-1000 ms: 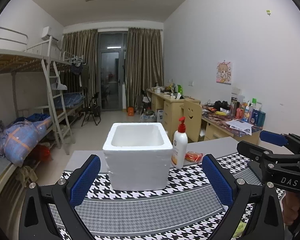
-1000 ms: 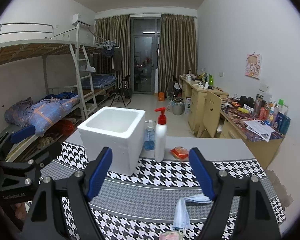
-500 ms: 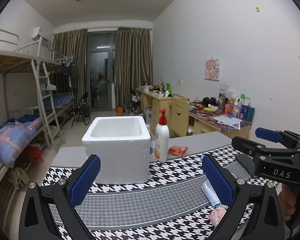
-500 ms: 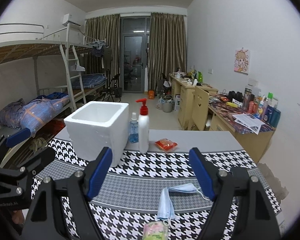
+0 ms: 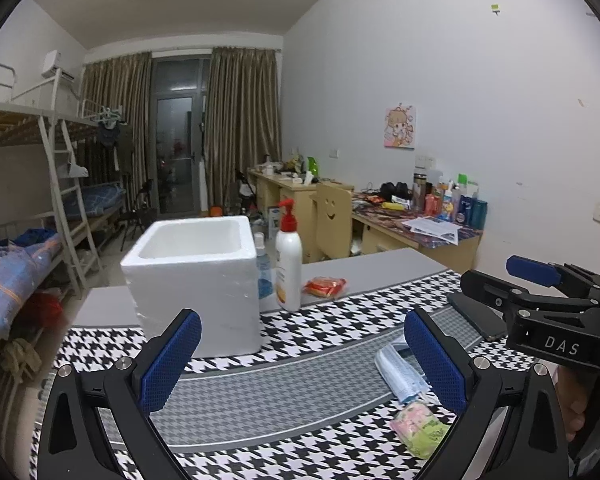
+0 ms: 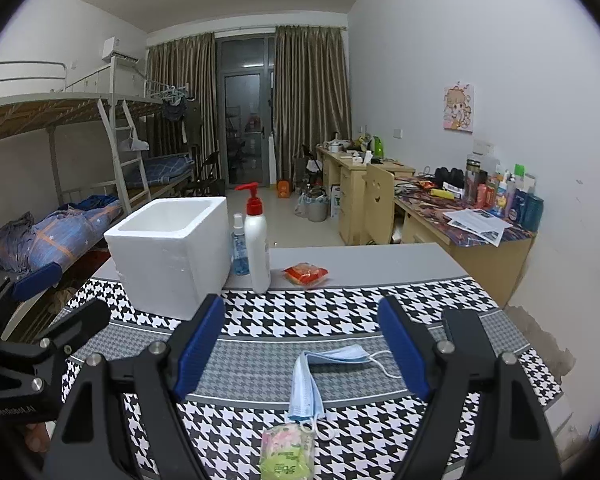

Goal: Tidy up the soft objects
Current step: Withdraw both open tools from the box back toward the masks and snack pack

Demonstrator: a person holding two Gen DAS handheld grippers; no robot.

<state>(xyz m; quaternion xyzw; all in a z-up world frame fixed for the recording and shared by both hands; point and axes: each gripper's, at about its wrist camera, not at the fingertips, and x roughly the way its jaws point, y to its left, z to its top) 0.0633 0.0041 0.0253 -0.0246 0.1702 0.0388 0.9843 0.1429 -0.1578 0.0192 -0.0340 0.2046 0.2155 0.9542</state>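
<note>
Both grippers (image 5: 300, 360) (image 6: 300, 352) gape above the face mask (image 6: 312, 380).

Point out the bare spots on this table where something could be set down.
Free: the grey band of the houndstooth cloth between the foam box and the face mask; the plain grey strip right of the red packet. Crowded: beside the box, where the pump bottle and blue spray bottle stand; near edge, mask and tissue pack.

Matt white foam box (image 6: 172, 252) with grainy walls. Woven houndstooth cloth (image 6: 340, 308) over smooth grey table (image 6: 380, 260). Glossy plastic pump bottle (image 6: 258, 248) at 12 o'clock. Thin pleated fabric mask (image 6: 306, 388); shiny crinkled packet (image 6: 288, 454) at 6 o'clock. Textured blue pads (image 5: 436, 364) on matt black plastic.
</note>
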